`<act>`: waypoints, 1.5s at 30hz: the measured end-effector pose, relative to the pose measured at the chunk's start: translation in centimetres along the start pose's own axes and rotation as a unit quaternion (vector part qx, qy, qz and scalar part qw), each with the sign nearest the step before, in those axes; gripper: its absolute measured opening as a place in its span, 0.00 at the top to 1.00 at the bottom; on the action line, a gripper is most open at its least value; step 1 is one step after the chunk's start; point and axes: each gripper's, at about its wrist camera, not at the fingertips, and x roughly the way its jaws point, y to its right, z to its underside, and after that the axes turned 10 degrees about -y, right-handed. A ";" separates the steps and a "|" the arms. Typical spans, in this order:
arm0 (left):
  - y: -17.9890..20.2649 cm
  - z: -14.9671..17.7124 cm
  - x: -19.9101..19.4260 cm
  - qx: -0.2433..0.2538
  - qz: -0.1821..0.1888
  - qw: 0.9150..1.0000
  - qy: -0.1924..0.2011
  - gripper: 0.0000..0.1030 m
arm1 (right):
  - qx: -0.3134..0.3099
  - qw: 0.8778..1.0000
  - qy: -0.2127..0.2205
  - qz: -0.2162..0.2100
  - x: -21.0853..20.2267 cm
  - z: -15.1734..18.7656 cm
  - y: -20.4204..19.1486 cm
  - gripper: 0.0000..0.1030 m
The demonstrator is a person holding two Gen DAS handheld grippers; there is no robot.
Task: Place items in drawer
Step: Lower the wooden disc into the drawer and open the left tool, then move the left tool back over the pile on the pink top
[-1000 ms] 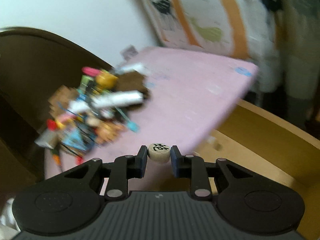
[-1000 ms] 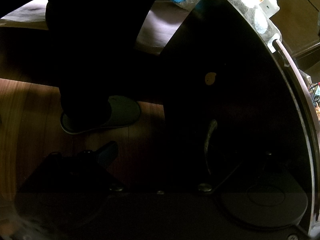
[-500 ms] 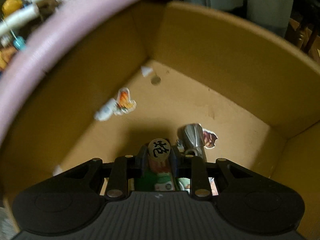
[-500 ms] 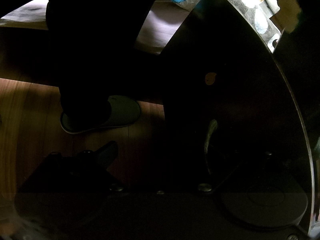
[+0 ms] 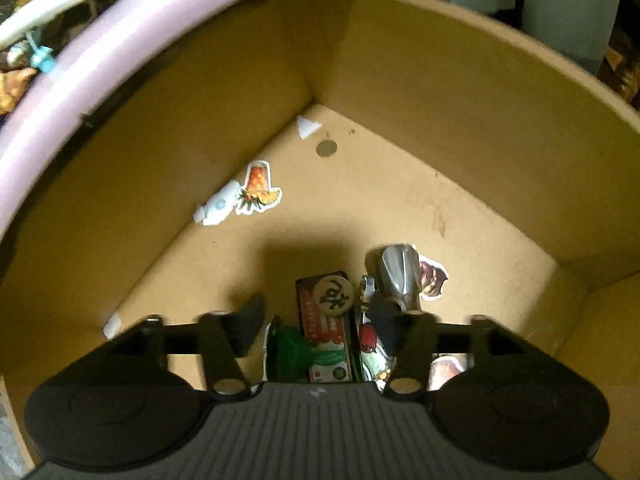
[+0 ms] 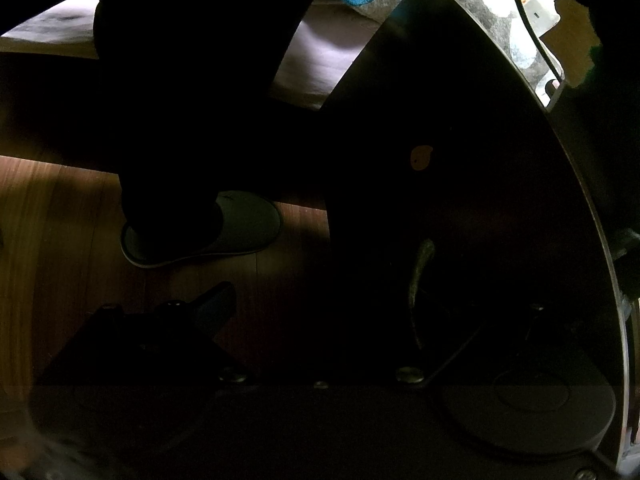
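In the left wrist view my left gripper [image 5: 318, 316] is open over the open drawer [image 5: 460, 92], a tan box with high walls. The round wooden chess piece [image 5: 333, 294] with a black character lies free between my fingers, on a green and red packet [image 5: 326, 340] on the drawer floor. A silver metal piece [image 5: 400, 276] lies just right of it. In the right wrist view my right gripper [image 6: 320, 308] is in deep shadow at the dark drawer front [image 6: 460, 200], beside its metal handle [image 6: 420, 276]; only the left finger [image 6: 212, 304] shows clearly.
Stickers [image 5: 256, 188], a white wrapper [image 5: 214, 208] and a coin [image 5: 326, 148] lie on the drawer floor. The pink table edge [image 5: 80, 64] with piled small items [image 5: 24, 8] overhangs at upper left. A grey slipper [image 6: 208, 232] stands on the wooden floor.
My left gripper went from above the pink table down into the drawer, then opened; the chess piece dropped onto the packet. The right gripper has not moved.
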 end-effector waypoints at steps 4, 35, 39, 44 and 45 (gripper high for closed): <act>-0.1 0.1 -1.2 -0.011 -0.008 1.000 0.002 0.43 | -0.001 1.000 -0.001 0.001 0.0 -0.1 0.0 0.07; -12.0 -2.2 -16.5 -0.168 -0.091 0.961 0.200 0.46 | 0.014 1.000 -0.010 -0.005 0.0 -0.4 0.2 0.09; -14.0 -4.4 -15.2 -0.163 -0.106 0.959 0.208 0.61 | 0.012 1.000 -0.008 -0.004 0.0 -0.4 0.1 0.09; -15.4 -6.5 -13.1 -0.164 -0.120 0.958 0.205 0.65 | 0.009 1.000 -0.005 -0.003 0.0 -0.4 0.0 0.09; -15.7 -6.8 -12.6 -0.163 -0.121 0.958 0.202 0.65 | 0.009 1.000 -0.005 -0.003 0.0 -0.4 -0.1 0.09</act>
